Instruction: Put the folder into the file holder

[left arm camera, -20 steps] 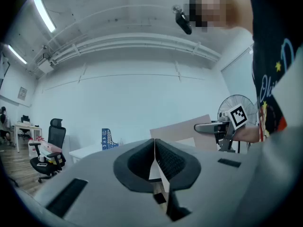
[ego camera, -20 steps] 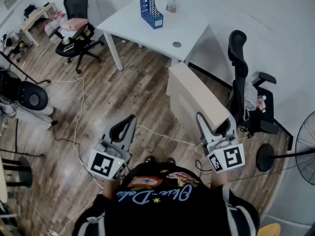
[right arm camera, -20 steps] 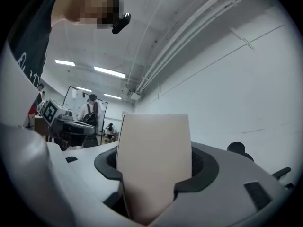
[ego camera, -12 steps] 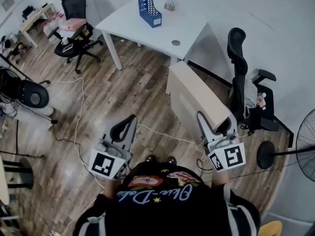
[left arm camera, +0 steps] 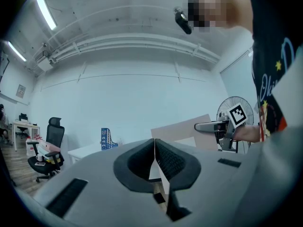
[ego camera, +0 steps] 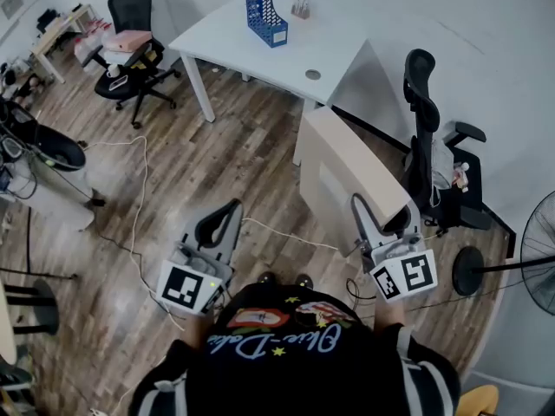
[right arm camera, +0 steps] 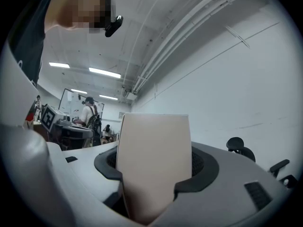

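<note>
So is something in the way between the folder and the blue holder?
Nothing visible. The beige cardboard folder in the right tool has only wooden floor between it and the white desk where the blue mesh file holder stands.

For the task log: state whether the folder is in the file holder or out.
Out. The right tool grips the folder over the floor; the blue file holder stands apart on the white desk.

File holder [ego camera: 265, 11] on bench [ego camera: 243, 48], far ahead. Folder [ego camera: 347, 167] in right hand-held gripper [ego camera: 379, 224], on near side of bench. Chair [ego camera: 130, 46] left of bench; second chair [ego camera: 425, 146] right of folder.
</note>
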Available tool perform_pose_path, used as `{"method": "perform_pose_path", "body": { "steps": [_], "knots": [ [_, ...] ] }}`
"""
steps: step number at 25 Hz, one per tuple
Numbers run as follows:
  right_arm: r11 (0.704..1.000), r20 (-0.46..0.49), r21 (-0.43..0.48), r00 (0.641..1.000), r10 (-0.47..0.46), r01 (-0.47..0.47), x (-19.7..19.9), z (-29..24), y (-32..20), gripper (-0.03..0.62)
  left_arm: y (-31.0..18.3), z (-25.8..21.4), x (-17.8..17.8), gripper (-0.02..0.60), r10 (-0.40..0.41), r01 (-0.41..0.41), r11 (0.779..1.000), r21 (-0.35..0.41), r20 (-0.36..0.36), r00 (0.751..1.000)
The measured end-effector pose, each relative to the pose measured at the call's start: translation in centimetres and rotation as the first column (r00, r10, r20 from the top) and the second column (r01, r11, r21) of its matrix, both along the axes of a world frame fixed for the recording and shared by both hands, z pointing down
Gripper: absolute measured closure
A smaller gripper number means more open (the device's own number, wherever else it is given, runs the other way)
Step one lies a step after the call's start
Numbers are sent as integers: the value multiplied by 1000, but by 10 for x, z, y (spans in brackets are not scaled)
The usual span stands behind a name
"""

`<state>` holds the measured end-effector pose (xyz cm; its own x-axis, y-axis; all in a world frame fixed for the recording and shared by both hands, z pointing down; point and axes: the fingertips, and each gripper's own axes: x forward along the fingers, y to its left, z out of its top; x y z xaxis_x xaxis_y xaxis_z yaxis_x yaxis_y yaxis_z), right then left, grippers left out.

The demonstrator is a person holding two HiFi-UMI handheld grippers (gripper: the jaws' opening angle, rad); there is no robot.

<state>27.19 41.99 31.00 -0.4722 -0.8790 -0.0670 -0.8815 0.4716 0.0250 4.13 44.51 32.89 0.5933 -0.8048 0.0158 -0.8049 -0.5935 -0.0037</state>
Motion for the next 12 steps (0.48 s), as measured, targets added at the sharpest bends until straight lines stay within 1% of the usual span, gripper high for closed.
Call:
{"method": "perform_pose_path", "body": {
  "steps": [12],
  "knots": [
    [999, -4, -3, 999, 33, -33, -24, -1, -7, 324, -11, 5, -27, 577, 18, -18, 1000, -3, 1, 1000]
  ]
}}
